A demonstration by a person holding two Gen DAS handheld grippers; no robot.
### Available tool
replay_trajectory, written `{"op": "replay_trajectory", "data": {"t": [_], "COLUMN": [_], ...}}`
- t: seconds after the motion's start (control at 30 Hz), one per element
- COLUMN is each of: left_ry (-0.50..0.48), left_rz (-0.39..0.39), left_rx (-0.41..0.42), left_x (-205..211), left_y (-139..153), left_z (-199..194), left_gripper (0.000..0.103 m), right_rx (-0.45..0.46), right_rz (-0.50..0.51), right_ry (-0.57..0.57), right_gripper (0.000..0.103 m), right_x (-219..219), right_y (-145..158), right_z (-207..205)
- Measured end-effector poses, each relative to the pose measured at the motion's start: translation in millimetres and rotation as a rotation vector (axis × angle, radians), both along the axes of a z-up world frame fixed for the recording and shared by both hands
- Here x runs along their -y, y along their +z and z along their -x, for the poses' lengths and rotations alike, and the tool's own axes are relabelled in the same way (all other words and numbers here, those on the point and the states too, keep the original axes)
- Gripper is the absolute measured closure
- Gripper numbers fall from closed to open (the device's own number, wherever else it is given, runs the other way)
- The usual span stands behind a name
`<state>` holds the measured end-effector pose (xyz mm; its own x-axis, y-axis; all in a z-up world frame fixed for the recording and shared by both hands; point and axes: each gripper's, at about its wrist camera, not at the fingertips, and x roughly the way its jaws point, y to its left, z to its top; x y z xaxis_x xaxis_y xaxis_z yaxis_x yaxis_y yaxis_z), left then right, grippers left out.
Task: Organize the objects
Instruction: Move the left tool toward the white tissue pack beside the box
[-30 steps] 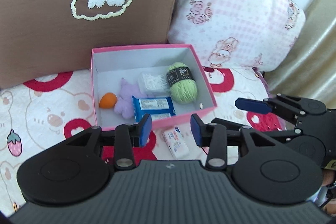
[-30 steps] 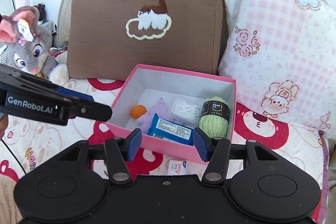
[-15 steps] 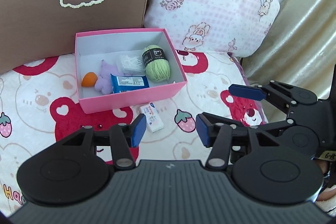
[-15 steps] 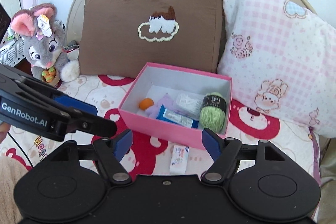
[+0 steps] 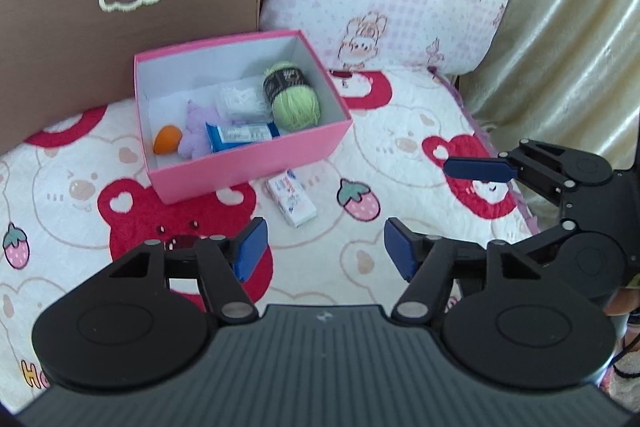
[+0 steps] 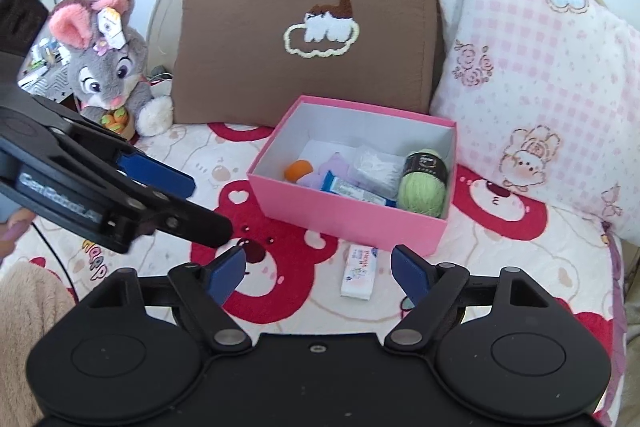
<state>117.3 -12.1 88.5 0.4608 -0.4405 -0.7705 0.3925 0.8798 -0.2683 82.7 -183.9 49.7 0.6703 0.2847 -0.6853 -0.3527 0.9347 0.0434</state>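
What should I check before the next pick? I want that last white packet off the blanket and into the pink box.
1. Left gripper empty: ok, jaws opening, nothing between them.
2. Right gripper empty: ok, jaws opening, nothing between them.
3. White packet reachable: ok, it lies flat on the blanket, just in front of the pink box, uncovered.
4. Gripper at the packet: not ok, both grippers are short of it.
5. Room in the box: ok, bare floor shows behind the orange ball; the yarn fills the right end.
6. Grippers clear of each other: ok, apart in both views.
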Motion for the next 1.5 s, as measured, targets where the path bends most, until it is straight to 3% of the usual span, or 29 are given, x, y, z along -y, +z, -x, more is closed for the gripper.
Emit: {"op": "replay_trajectory", "data": {"t": [0.17,0.3,0.4,0.7,0.87,1.03,1.17,1.3,1.5], "left_ry": [0.011,0.012,0.016,0.047,0.058,0.081,0.075,0.089,0.084], "left_rz": [0.007,-0.025,0.012,0.063,0.043,0.033,0.037,0.07,0.109], "left_rx": [-0.055,-0.038,-0.069,-0.094,-0.095,-0.105,-0.094,-0.111,-0.096], "left_x": [-1.0,3.9,5.2,6.0,10.5,9.2,10.2,9.7,15.7], "left_y": [-24.9,-37.6,-49.6,-97.9,-121.8,-142.2,-155.5,-174.2,-195.4], "left_z": [-9.3,-20.2,-33.8,-62.7,-75.2,-83.5,-88.0,-95.8,-105.1], "left_gripper": [0.038,0.035,0.033,0.033,0.033,0.033,0.033,0.035,0.038], "right_rx": [-0.013,-0.01,-0.008,-0.061,-0.1,-0.123,-0.094,-0.159,-0.193], "right_rz": [-0.014,0.004,0.023,0.131,0.207,0.185,0.09,0.082,-0.006], "right_ry": [0.014,0.056,0.087,0.12,0.133,0.074,-0.054,-0.157,-0.234], "right_gripper": [0.019,0.019,0.018,0.016,0.016,0.016,0.016,0.016,0.016], "right_x": [-3.0,-7.9,-13.6,-29.0,-32.0,-26.4,-10.9,2.8,14.6], "right_y": [-15.5,-34.7,-51.9,-95.9,-117.6,-137.1,-159.6,-182.7,-196.1], "right_z": [-2.8,-10.9,-19.1,-55.6,-76.1,-92.6,-88.9,-96.1,-102.9]}}
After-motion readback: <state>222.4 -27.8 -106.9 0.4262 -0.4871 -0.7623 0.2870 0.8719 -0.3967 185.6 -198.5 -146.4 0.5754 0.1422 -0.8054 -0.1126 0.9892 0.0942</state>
